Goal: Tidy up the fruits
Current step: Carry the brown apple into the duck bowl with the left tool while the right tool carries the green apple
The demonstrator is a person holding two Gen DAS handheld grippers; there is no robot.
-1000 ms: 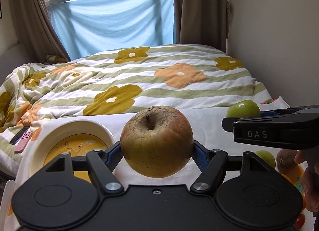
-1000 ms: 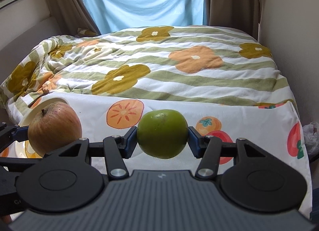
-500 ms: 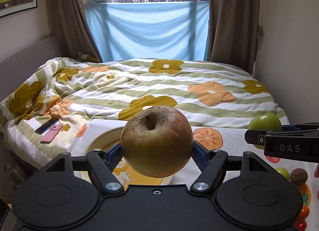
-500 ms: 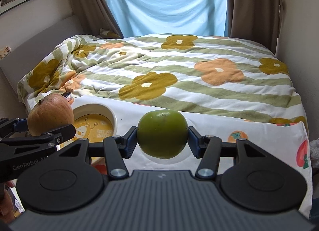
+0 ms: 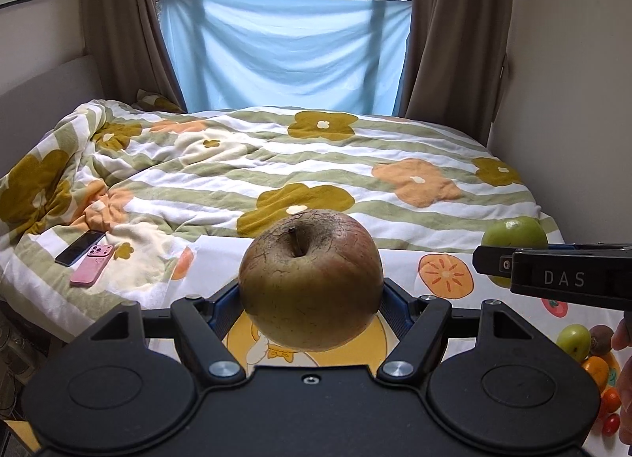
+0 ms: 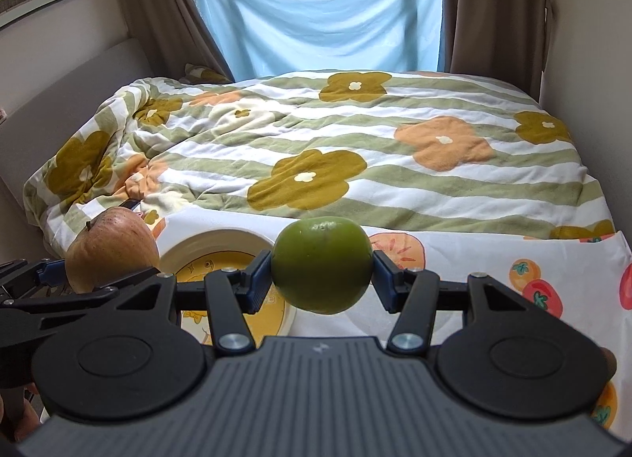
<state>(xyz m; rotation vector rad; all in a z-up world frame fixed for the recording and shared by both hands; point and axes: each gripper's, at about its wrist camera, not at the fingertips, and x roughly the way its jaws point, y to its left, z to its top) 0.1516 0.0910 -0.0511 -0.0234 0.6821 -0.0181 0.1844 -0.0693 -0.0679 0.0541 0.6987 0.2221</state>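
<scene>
My left gripper (image 5: 311, 299) is shut on a brownish russet apple (image 5: 311, 283) and holds it in the air above a white bowl with a yellow cartoon bottom (image 6: 221, 243). My right gripper (image 6: 322, 279) is shut on a green round fruit (image 6: 322, 263), held in the air just right of the bowl. The apple also shows at the left of the right wrist view (image 6: 110, 247). The green fruit also shows at the right of the left wrist view (image 5: 513, 234). Most of the bowl is hidden behind the apple in the left wrist view.
A white cloth with printed fruits (image 6: 493, 259) covers the table under both grippers. Several small loose fruits (image 5: 584, 342) lie on it at the right. Behind is a bed with a flowered quilt (image 5: 316, 164). Two phones (image 5: 89, 253) lie on its left edge.
Both grippers have lifted and pulled back with their fruits still held. The bowl now sits lower in both views, and more of the window and curtains shows.
</scene>
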